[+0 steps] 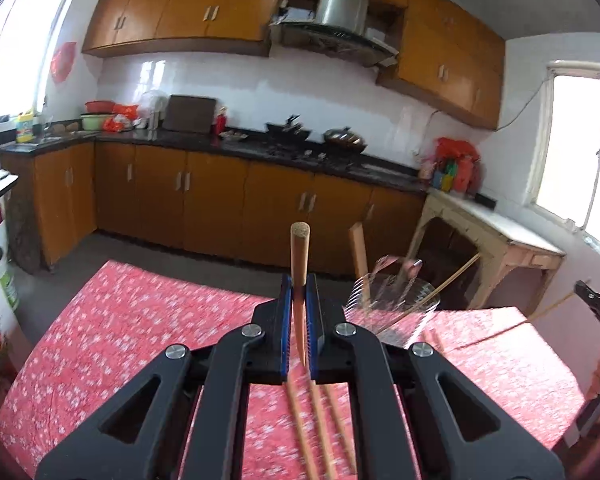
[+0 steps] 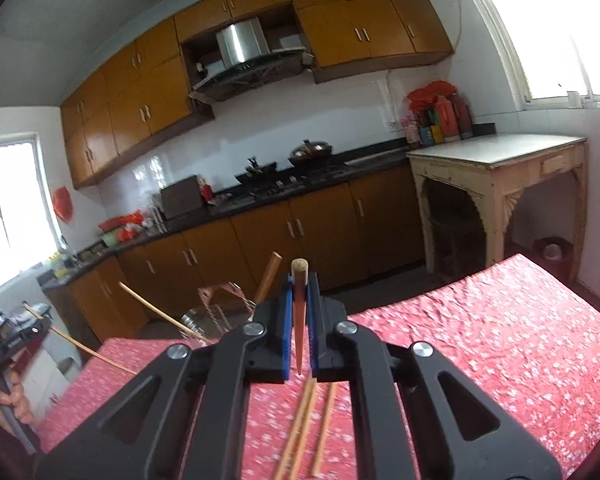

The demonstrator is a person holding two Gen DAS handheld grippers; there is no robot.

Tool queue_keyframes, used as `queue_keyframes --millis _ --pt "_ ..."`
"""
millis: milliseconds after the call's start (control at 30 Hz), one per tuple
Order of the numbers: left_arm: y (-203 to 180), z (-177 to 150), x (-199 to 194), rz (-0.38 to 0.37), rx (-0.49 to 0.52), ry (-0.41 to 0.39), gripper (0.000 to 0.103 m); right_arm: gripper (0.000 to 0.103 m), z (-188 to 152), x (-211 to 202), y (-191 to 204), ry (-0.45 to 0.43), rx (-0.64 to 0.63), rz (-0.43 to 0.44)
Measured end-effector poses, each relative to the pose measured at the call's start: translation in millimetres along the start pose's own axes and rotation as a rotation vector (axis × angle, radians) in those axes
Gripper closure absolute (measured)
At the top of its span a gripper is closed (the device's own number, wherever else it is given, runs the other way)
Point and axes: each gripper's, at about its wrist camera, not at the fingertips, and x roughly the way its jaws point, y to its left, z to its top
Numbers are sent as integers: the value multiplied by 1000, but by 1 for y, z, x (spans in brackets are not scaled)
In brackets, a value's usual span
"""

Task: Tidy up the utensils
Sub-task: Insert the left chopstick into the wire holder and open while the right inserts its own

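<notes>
We judge each slim, stiff wooden chopstick (image 1: 299,264) (image 2: 300,300), clamped upright in left gripper (image 1: 299,300) and right gripper (image 2: 300,304), light and slippery, best pinched mid-shaft.

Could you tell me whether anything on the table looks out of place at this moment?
Yes. Several loose chopsticks lie scattered on the red tablecloth instead of standing in the glass holder, which already holds utensils. Each tool, left and right, grips one chopstick upright.
</notes>
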Motion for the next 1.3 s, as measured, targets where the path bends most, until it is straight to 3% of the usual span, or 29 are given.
queue_keyframes --millis 133,267,567,900,1300 --pt "-23 29 -6 -72 -5 -37 97 95 27 1 22 -40 11 90" --pt "-46 51 -1 -109 -10 -76 97 95 46 12 45 -71 -16 119" --pt "-82 72 44 -57 3 -157 97 95 56 69 78 -29 -67 129" --pt "-85 53 116 0 -19 -59 97 95 41 131 73 115 -36 147" --pt "-78 41 151 7 -18 50 96 95 19 188 65 253 14 168"
